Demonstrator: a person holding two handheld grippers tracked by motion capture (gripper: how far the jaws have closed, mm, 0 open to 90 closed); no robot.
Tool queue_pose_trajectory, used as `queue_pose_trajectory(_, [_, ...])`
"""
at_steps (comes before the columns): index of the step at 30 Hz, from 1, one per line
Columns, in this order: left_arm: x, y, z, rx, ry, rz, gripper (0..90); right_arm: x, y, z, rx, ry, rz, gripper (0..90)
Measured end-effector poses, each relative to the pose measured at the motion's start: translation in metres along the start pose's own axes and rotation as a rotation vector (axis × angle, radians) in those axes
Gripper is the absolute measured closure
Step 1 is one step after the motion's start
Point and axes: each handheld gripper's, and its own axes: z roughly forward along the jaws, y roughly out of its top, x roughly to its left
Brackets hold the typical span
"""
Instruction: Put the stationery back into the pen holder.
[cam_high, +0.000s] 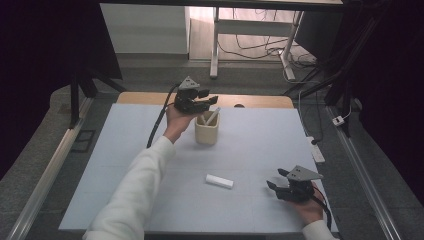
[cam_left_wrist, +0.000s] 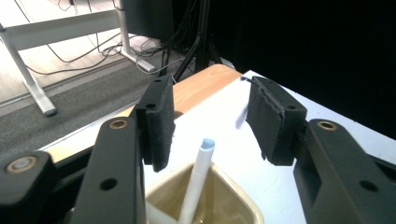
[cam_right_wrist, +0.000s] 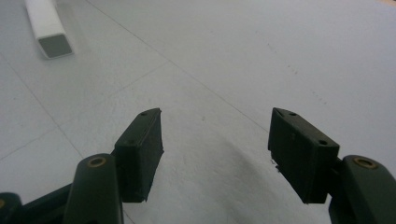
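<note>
Nearest the high camera, low at the right of the frame, the right claw (cam_high: 278, 178) sits spread wide and empty just above the pale surface (cam_high: 260, 145), with the white block (cam_high: 219, 181) lying flat left of it near the lower middle, its long axis running left to right with a slight tilt. Up at the frame's centre the left claw (cam_high: 210, 96) hangs equally wide and holds nothing, poised over the beige cup (cam_high: 206, 132), in which 1 white pen (cam_high: 212, 116) leans, tip up and to the right. Judging by this, the block looks next: approach square to its long sides and close across the narrow width.
</note>
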Motion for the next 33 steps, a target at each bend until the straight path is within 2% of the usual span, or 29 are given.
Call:
queue_pose_trajectory(5, [-0.002, -0.009, -0.008, 0.018, -0.002, 0.010, 47.1, 0.000, 0.000, 0.000, 0.003, -0.004, 0.000, 34.9])
queue_pose_trajectory(11, [-0.005, -0.018, -0.020, 0.053, 0.005, 0.059, 47.3, 0.001, 0.000, 0.000, 0.002, -0.006, -0.002, 34.9])
queue_pose_trajectory(14, [-0.006, -0.023, -0.028, 0.054, -0.004, 0.068, 47.5, 0.001, 0.000, 0.000, 0.002, -0.006, -0.001, 34.9])
queue_pose_trajectory(18, [-0.010, -0.031, -0.043, 0.052, -0.002, 0.072, 47.6, 0.001, 0.000, 0.000, -0.002, -0.001, 0.001, 34.9])
queue_pose_trajectory(21, [-0.014, -0.039, -0.058, 0.041, -0.021, 0.066, 47.7, 0.001, 0.000, 0.000, -0.004, 0.001, -0.002, 35.0])
queue_pose_trajectory(26, [-0.022, -0.053, -0.078, 0.077, 0.003, 0.107, 47.6, 0.002, 0.001, 0.000, -0.002, 0.001, -0.001, 35.0])
queue_pose_trajectory(29, [-0.023, -0.062, -0.088, 0.079, 0.003, 0.095, 47.6, 0.003, 0.001, 0.000, -0.004, -0.002, -0.003, 35.0])
queue_pose_trajectory(33, [-0.024, -0.074, -0.101, 0.103, 0.025, 0.109, 47.4, 0.003, 0.002, -0.001, -0.001, -0.004, -0.006, 35.0])
